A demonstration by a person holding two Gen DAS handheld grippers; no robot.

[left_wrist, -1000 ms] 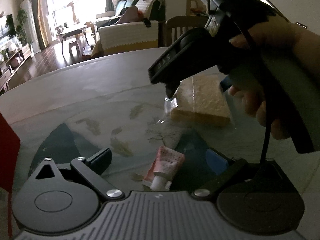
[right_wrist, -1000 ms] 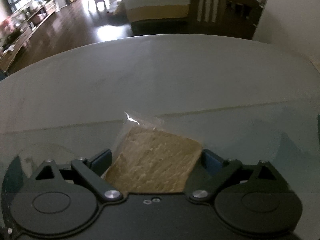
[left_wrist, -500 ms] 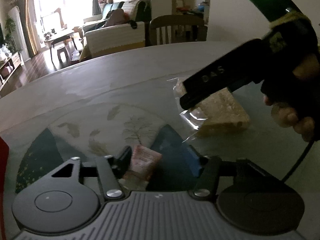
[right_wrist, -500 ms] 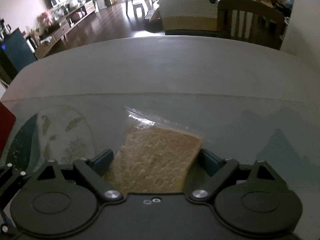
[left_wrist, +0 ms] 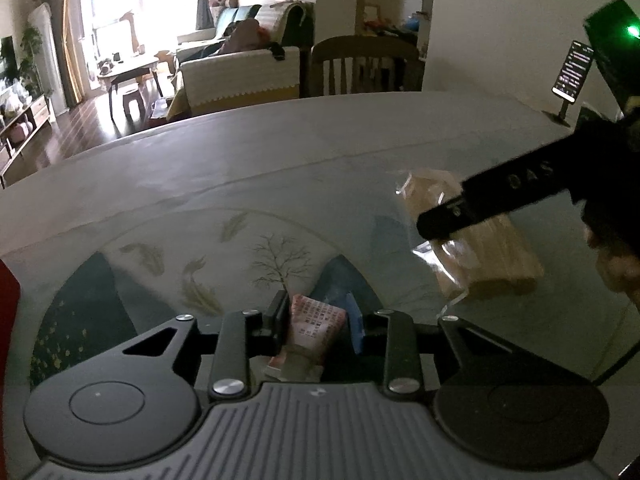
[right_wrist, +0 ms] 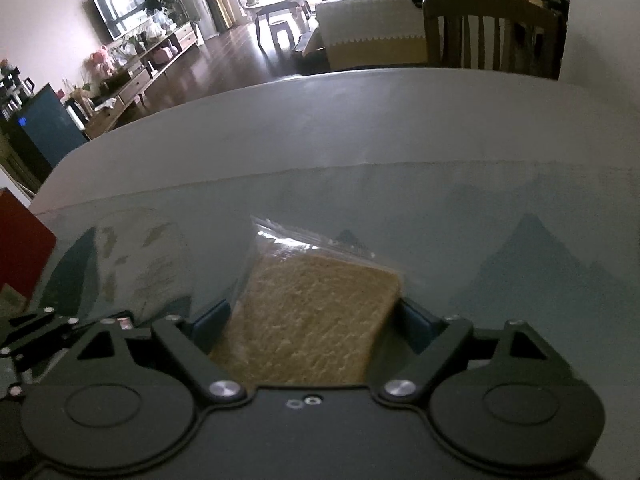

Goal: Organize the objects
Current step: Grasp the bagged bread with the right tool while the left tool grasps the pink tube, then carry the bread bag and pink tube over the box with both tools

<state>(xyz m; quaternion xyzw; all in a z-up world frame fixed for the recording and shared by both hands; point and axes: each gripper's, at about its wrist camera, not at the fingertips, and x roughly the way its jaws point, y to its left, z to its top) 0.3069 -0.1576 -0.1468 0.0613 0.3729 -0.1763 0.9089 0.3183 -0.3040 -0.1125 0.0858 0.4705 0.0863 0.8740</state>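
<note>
Left wrist view: left gripper (left_wrist: 318, 326) is clamped on a small pink tube (left_wrist: 316, 330), bottom centre, lifted off the table (left_wrist: 280, 168), probably for sorting. Right gripper (right_wrist: 316, 320) squeezes a bagged bread slice (right_wrist: 312, 320) edge-on, lower centre; the clear bag holds only that slice. Red box (right_wrist: 20, 240) at left edge, contents not visible.

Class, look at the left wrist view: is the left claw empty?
No, the left claw is closed on a small pink tube held between its fingers.
</note>
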